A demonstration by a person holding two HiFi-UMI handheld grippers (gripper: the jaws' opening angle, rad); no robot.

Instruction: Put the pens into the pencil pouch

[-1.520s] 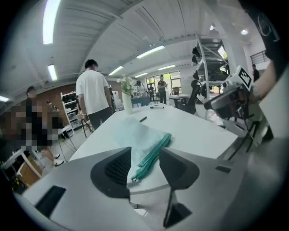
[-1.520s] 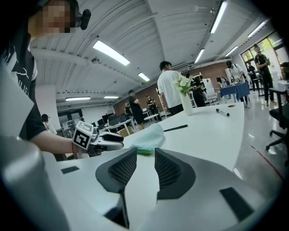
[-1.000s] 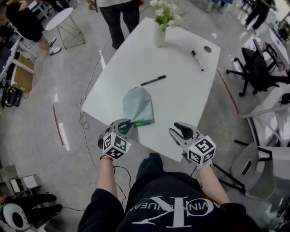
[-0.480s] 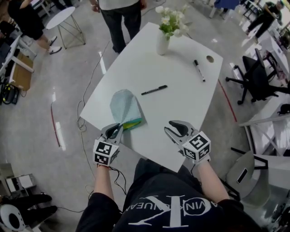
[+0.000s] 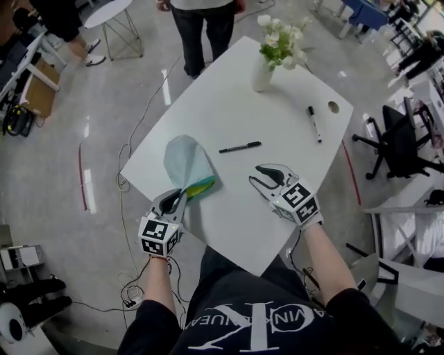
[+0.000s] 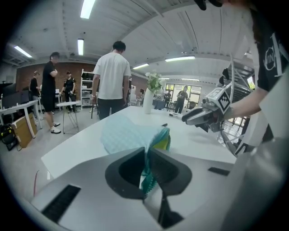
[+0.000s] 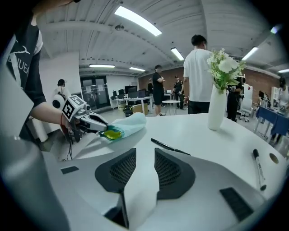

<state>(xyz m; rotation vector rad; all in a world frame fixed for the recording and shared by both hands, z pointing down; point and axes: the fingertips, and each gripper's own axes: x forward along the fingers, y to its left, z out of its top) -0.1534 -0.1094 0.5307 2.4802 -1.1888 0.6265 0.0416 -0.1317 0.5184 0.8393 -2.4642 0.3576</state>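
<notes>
A pale teal pencil pouch (image 5: 186, 163) lies on the white table (image 5: 229, 208) near its front left edge. My left gripper (image 5: 179, 196) pinches the pouch's zipper edge; its jaws are still closing on it, and the yellow-lined mouth (image 7: 111, 133) gapes open. In the left gripper view the teal edge (image 6: 151, 173) runs between the jaws. My right gripper (image 5: 255, 176) is open and empty over the table, just short of a black pen (image 5: 240, 147). A second marker (image 5: 314, 123) lies far right.
A white vase with flowers (image 5: 262, 75) stands at the table's far end, and a cable hole (image 5: 334, 107) lies beyond the marker. A person (image 5: 205, 21) stands past the far edge. An office chair (image 5: 399, 139) is at the right.
My left gripper rolled and closed on the pouch's edge, drawing the pouch slightly left. My right gripper moved forward over the table toward the black pen.
</notes>
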